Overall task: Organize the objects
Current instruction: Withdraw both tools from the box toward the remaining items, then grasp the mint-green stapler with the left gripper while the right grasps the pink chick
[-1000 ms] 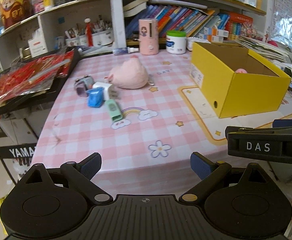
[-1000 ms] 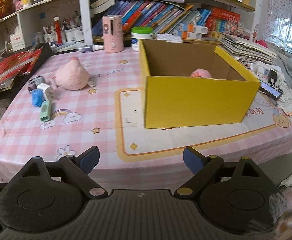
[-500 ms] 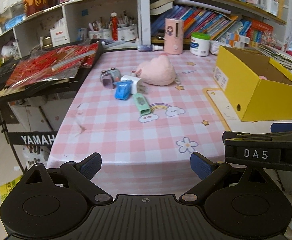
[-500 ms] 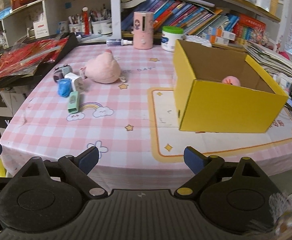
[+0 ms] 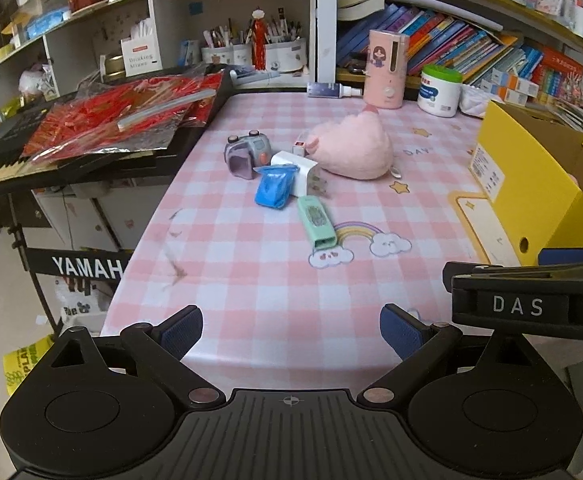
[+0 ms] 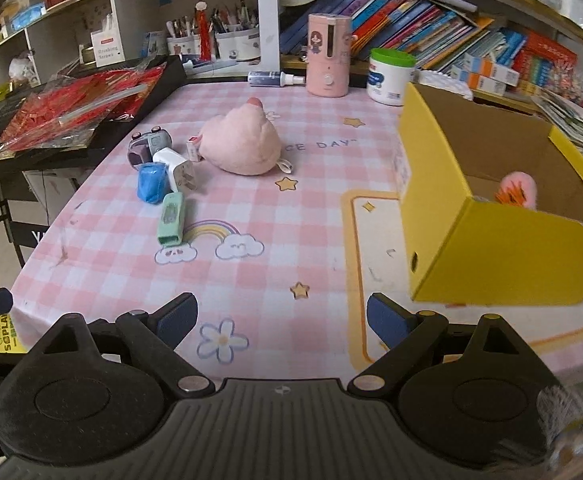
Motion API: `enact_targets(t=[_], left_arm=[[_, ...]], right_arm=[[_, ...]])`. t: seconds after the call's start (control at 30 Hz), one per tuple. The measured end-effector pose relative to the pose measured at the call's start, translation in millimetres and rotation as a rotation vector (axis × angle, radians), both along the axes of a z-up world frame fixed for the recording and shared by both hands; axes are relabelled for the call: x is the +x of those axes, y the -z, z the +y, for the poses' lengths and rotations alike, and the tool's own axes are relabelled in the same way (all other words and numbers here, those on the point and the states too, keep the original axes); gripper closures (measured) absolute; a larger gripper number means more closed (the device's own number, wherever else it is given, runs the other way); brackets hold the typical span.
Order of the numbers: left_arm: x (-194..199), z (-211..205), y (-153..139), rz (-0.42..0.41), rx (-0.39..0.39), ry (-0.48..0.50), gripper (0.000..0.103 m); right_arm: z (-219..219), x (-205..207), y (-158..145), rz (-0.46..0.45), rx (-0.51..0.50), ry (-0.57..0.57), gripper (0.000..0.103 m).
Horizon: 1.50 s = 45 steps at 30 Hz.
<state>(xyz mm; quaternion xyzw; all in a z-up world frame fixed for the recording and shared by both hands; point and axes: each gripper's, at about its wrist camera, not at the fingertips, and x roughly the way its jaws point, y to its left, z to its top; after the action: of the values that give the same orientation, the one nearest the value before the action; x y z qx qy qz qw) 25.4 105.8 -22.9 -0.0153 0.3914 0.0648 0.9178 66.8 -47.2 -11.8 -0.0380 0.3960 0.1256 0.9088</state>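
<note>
Hovering over the near edge of the table (image 6: 291,208), both grippers point down at the pink checked cloth. Left gripper (image 5: 291,330): jaws spread wide, nothing between them. Right gripper (image 6: 282,319): jaws spread wide, likewise empty; its black body, lettered "DAS", crosses the right side of the left wrist view.

Open room: the broad near half of the cloth is bare, from the printed flower up to the rainbow and clouds. Left table edge drops off beside a black keyboard stand marked "YAMAH…", partly cut off. Yellow box (image 6: 503,240) sits at right, open-topped, near the front edge, with a pink item inside it.

Loose items cluster mid-left, well clear of the box: green stapler-like case (image 6: 171,218), blue pouch (image 6: 153,182) touching a white charger plug (image 6: 175,168), grey toy camera (image 6: 147,146) behind them, pink plush (image 6: 241,146) just right of the group.

Readable writing: "…CE DAY" on the cloth by the plush; "Drinking Straws" on a white carton on the shelf. Label on the box's side too small to read.
</note>
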Motion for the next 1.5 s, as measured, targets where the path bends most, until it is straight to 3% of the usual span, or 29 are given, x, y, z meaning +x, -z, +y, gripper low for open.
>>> enact_targets(t=[0.6,0.8,1.07,1.4,1.5], left_arm=[[70,4,7,0.0,-0.042,-0.055,0.008],[90,9,11,0.011,-0.052,-0.064,0.018],[121,12,33,0.075,-0.135,-0.061,0.049],[150,9,51,0.102,-0.113,-0.058,0.059],[152,10,51,0.102,-0.094,-0.059,0.067]], right_arm=[[9,89,3,0.017,0.033,-0.071,0.014],[16,109,2,0.012,0.055,-0.107,0.014],[25,135,4,0.005,0.055,-0.138,0.014],[49,174,6,-0.048,0.011,-0.239,0.013],[56,188,9,-0.053,0.005,-0.261,0.011]])
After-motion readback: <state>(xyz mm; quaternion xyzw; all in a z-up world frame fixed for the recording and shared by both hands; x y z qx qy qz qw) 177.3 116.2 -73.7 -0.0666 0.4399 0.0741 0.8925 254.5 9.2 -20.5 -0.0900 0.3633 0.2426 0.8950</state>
